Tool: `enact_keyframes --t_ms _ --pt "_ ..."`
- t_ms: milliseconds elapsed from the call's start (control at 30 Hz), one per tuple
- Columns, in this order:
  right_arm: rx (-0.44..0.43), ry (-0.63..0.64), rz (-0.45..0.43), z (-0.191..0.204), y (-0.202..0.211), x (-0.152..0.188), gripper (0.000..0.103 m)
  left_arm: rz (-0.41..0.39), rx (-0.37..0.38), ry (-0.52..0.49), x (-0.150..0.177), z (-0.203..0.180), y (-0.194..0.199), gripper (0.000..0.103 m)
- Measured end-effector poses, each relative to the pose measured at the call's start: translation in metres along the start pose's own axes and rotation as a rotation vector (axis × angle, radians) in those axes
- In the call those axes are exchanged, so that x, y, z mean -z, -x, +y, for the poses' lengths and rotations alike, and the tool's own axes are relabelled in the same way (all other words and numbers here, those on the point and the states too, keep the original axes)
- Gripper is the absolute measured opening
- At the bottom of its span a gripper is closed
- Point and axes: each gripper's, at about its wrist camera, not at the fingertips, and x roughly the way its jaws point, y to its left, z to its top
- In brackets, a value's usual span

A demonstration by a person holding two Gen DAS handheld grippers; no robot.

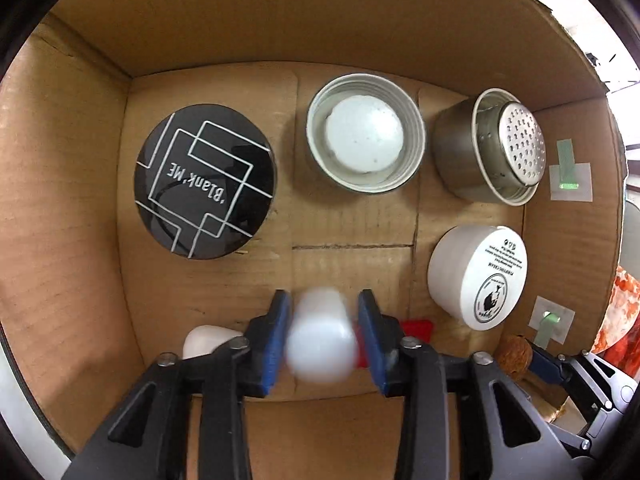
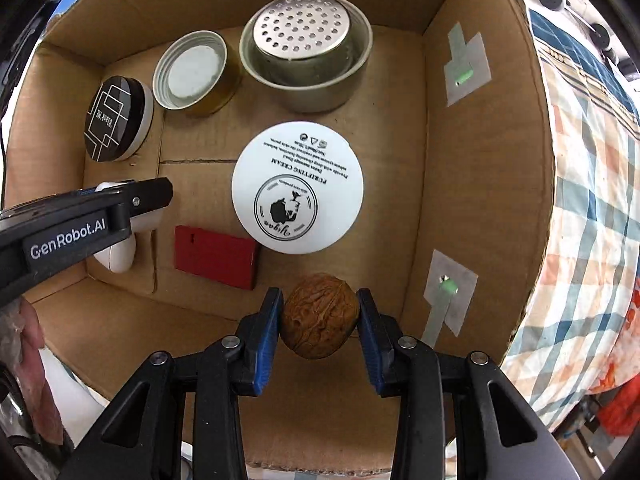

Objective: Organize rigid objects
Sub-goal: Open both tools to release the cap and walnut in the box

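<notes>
Both grippers hang over an open cardboard box (image 1: 80, 208). My left gripper (image 1: 325, 332) is shut on a small white rounded case (image 1: 322, 340), blurred, held above the box floor; in the right wrist view the left gripper (image 2: 80, 220) covers most of it. My right gripper (image 2: 320, 320) is shut on a brown walnut (image 2: 319, 316), above the box's near right part. The walnut also shows in the left wrist view (image 1: 515, 354).
On the box floor (image 2: 192, 184) lie a black "Blank.ME" tin (image 1: 206, 180), a metal lid with white liner (image 1: 366, 138), a steel strainer cup (image 1: 490, 146), a white cream jar (image 2: 298, 188), a red flat piece (image 2: 216, 256) and another white case (image 1: 208, 340). A checked cloth (image 2: 592, 200) lies outside on the right.
</notes>
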Motion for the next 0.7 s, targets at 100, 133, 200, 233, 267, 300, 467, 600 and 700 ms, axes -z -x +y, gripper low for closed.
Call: enact_keyframes --t_ms 100,133,200,233,267,300,467,600,700 --pt "0.002 -0.009 0.008 0.001 0.0 0.001 0.041 0.005 -0.004 0.01 0.003 0.001 0.003 0.055" --pt "-0.002 -0.011 0.01 0.0 0.001 0.001 0.043 0.003 -0.002 0.015 0.004 0.002 0.005 0.06" --pt "0.007 -0.016 0.007 -0.001 0.004 0.0 0.046 -0.009 0.009 0.027 0.007 0.006 0.011 0.063" --pt "0.003 -0.018 0.001 -0.003 0.009 0.001 0.05 -0.016 0.01 0.035 0.009 0.008 0.015 0.064" --pt "0.004 -0.021 -0.008 -0.004 0.013 0.002 0.054 -0.023 0.013 0.04 0.011 0.011 0.02 0.064" --pt "0.004 -0.027 -0.019 -0.006 0.017 0.002 0.064 -0.034 0.018 0.045 0.015 0.016 0.026 0.065" --pt "0.008 -0.05 -0.092 -0.014 0.04 0.011 0.085 -0.092 0.0 0.049 0.033 0.02 0.047 0.094" --pt "0.018 -0.05 -0.12 -0.014 0.05 0.015 0.092 -0.116 -0.023 0.046 0.048 0.02 0.059 0.103" --pt "0.015 -0.052 -0.138 -0.012 0.062 0.019 0.1 -0.148 -0.021 0.045 0.046 0.025 0.073 0.103"
